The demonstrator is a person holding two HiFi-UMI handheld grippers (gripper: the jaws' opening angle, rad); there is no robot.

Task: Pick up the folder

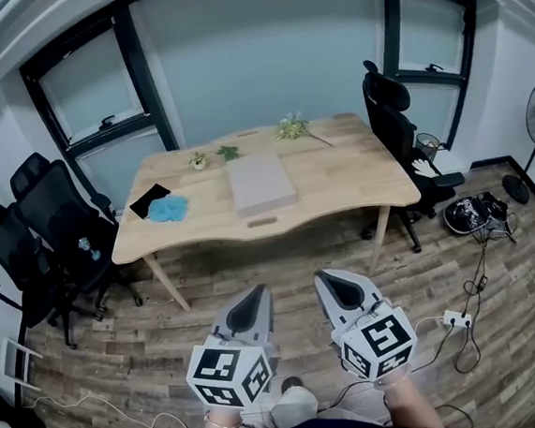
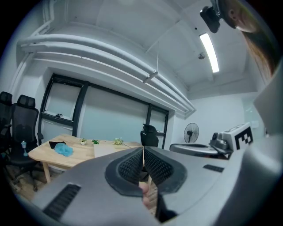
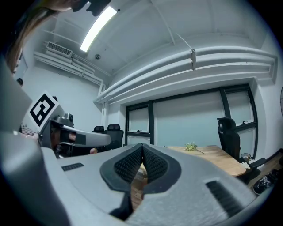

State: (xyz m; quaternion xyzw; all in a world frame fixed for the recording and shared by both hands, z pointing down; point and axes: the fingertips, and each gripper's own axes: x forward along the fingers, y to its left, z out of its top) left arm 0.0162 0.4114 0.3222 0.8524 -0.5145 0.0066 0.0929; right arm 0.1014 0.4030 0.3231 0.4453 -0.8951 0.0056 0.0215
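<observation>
- The folder (image 1: 261, 183) lies flat near the middle of the wooden counter (image 1: 349, 180). It is a pale grey-pink rectangle with nothing on top of it.
- A blue cloth (image 1: 168, 208) lies to its left, apart from it. Small plants (image 1: 213, 155) and a sprig of flowers (image 1: 293, 128) sit beyond its far edge.
- The left claw (image 1: 253, 301) is clenched on nothing, its ribbed pads meeting. The right claw (image 1: 341, 288) is likewise clenched and empty. Both hang over the wooden floor (image 1: 281, 259), well apart from the folder and pointing toward the counter.
- Handling: it looks thin, light and fairly stiff, though it would likely sag or fan open if taken by one corner. The cover seems smooth, so it may slip between the pads.
- Where to grip: it lies flush on the counter, leaving no gap for a jaw to slide under. The near short edge is the likeliest place, perhaps after drawing it over the counter's front edge. Which side holds the spine cannot be told.
- Writing: no label, brand or print can be read on the folder. The marker cubes (image 1: 228, 372) on the claws bear only black-and-white square patterns, not words.
</observation>
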